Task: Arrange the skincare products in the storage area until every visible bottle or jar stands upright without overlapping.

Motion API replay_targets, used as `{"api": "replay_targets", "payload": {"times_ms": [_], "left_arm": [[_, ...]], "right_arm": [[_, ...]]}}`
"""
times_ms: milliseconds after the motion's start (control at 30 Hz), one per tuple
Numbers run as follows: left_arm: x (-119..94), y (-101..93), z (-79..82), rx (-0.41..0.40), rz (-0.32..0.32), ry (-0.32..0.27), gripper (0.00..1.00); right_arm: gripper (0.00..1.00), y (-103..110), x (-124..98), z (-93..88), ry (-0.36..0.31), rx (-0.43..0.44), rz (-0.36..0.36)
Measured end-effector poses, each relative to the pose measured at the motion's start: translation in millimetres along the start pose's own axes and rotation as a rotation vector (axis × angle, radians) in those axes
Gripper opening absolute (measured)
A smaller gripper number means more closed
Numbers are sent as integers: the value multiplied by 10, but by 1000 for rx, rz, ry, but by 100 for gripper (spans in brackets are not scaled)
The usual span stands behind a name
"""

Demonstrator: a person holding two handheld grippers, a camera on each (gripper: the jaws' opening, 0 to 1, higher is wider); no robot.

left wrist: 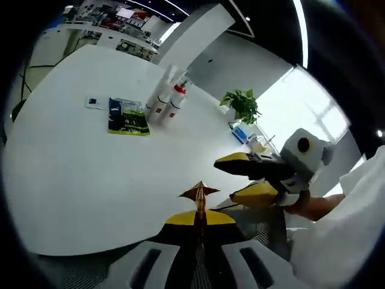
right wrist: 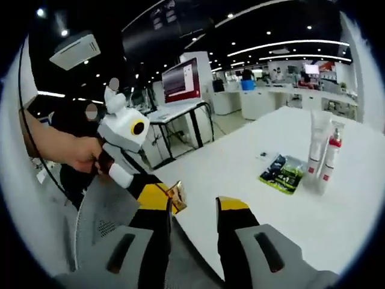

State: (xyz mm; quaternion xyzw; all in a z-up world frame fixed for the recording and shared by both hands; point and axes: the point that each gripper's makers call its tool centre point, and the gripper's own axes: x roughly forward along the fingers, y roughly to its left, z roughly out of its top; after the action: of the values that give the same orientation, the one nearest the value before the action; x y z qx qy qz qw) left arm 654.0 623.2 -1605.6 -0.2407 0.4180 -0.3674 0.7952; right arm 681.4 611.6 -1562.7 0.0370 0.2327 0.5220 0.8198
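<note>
Two white skincare bottles (left wrist: 167,99) stand upright side by side on the white table (left wrist: 72,174), one a tall tube (right wrist: 317,139), the other with a red cap (right wrist: 330,158). A green and black packet (left wrist: 128,116) lies flat beside them, also seen as the packet (right wrist: 283,173). My left gripper (left wrist: 199,212) is low at the table's near edge, jaws together, with a small gold-brown piece (left wrist: 199,192) sticking out of the tips. My right gripper (left wrist: 249,178) comes in from the right, jaws apart, held in a hand. In its own view the right gripper (right wrist: 194,208) is open and holds nothing.
A small white card (left wrist: 94,102) lies left of the packet. A potted plant (left wrist: 242,105) and a blue box (left wrist: 240,133) sit at the table's far edge. Desks with a monitor (right wrist: 182,81) stand beyond the table. A mesh chair back (right wrist: 105,223) is close below.
</note>
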Motion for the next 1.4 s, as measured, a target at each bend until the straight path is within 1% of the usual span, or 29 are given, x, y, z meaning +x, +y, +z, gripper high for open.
{"api": "replay_targets", "payload": {"times_ms": [33,67,100,133,200,300,367,467,500,600,667,800,900,1000,1067,1133,1233,1333,1400], "left_arm": [[-17,1,-6,-1,0,0,2],[-24,-15,5,10,-3,-2,2],[-27,-58,54,29,-23,-24,2],[-29,-84,74,32,-35,-34,2],[-31,-108,82,43,-47,-45,2],[-22,-122,50,59,-61,-36,2],[-14,-158,41,75,-77,-32,2],[-11,-174,31,80,-83,-30,2],[-13,-182,21,86,-86,-26,2],[-23,-202,-6,99,-100,-15,2],[-36,-222,2,102,-116,-22,2],[-49,-254,24,105,-140,-32,2],[-59,-284,40,88,-168,-39,2],[-63,-299,40,89,-180,-39,3],[-60,-285,40,83,-183,-38,3],[-60,-289,35,85,-182,-37,4],[-41,-256,14,120,-159,-32,7],[-32,-214,11,141,-137,-32,15],[-33,-187,20,154,-122,-38,21]], "right_arm": [[26,17,10,1,2,17,1],[24,25,16,1,0,11,3],[22,58,27,-18,13,40,9],[20,82,29,-15,10,61,15],[18,123,39,9,-12,72,32],[18,101,49,-110,22,48,20],[15,106,29,-128,22,32,19],[9,173,20,-113,19,-27,34],[8,217,27,-109,18,-61,45],[8,215,25,-119,22,-50,47],[8,221,22,-104,13,-47,51],[8,223,3,-71,-6,-9,68],[6,232,-16,-48,-19,4,75],[3,252,-33,-34,-29,-11,78],[2,255,-30,-34,-31,-12,78],[2,267,-25,-41,-28,-34,75],[1,273,-20,-63,-15,-53,77],[0,296,-27,-78,-8,-83,80],[0,294,-30,-78,-8,-86,80]]}}
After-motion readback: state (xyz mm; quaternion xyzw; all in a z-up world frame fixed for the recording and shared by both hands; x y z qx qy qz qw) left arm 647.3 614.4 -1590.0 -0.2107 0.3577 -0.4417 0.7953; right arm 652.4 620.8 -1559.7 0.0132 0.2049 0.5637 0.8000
